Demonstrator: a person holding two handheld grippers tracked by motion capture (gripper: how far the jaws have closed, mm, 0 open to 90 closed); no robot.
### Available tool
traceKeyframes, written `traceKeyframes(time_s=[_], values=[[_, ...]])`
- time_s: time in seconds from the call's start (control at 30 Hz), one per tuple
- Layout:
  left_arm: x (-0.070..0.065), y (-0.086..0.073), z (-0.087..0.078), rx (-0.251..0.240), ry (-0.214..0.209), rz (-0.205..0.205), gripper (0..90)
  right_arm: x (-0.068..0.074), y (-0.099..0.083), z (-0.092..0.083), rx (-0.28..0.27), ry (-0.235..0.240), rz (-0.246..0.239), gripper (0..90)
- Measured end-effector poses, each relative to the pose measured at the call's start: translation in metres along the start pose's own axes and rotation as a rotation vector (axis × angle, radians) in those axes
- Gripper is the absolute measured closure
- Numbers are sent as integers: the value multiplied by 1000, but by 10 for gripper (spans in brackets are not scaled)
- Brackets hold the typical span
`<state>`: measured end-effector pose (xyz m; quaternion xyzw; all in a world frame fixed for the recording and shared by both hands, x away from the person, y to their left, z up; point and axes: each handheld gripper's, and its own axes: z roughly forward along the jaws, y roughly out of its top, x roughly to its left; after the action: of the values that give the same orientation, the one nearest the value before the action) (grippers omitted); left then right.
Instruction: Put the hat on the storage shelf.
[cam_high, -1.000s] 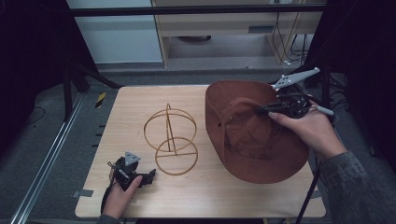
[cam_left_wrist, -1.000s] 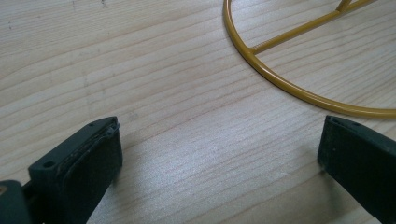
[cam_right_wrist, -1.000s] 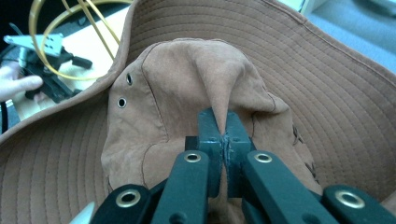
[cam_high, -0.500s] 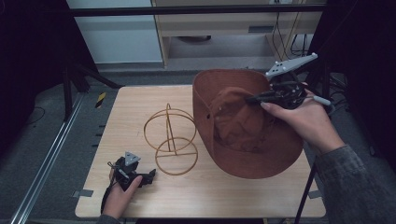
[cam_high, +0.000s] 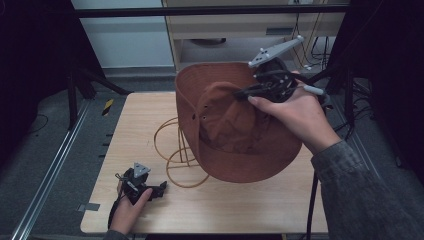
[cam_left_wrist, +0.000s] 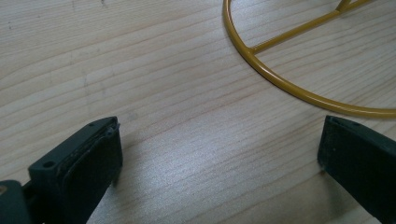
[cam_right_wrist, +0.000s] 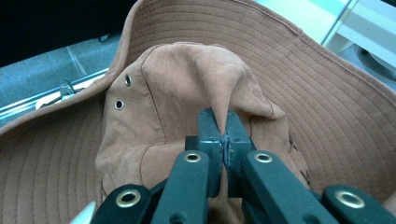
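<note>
While lifted higher than before, brown hat (cam_high: 235, 130) tilted, right gripper (cam_high: 245, 93) pinching crown

A light wooden table (cam_high: 150, 120) stands on grey floor (cam_high: 40, 150) before pale cabinets (cam_high: 225, 35).

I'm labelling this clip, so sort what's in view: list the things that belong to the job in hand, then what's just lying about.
In the job:
- brown hat
- right gripper, pinching the hat's crown
- yellow wire stand

Lying about:
- left gripper, open, idle on the wooden table
</note>
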<state>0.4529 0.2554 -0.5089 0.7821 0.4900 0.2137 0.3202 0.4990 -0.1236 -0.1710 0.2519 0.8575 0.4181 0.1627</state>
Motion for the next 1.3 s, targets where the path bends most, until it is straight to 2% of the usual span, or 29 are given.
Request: traceKeyframes(time_s=[0.23,0.47,1.0,1.3], values=[[0,0,0,3,-2,0,0,16,20,14,-3,20,-30,893],[0,0,0,4,-3,2,0,23,34,21,1,31,-43,893],[0,0,0,3,-4,0,0,39,56,36,-13,54,-75,893],[0,0,-1,4,-4,0,0,49,62,48,-18,76,-91,893]])
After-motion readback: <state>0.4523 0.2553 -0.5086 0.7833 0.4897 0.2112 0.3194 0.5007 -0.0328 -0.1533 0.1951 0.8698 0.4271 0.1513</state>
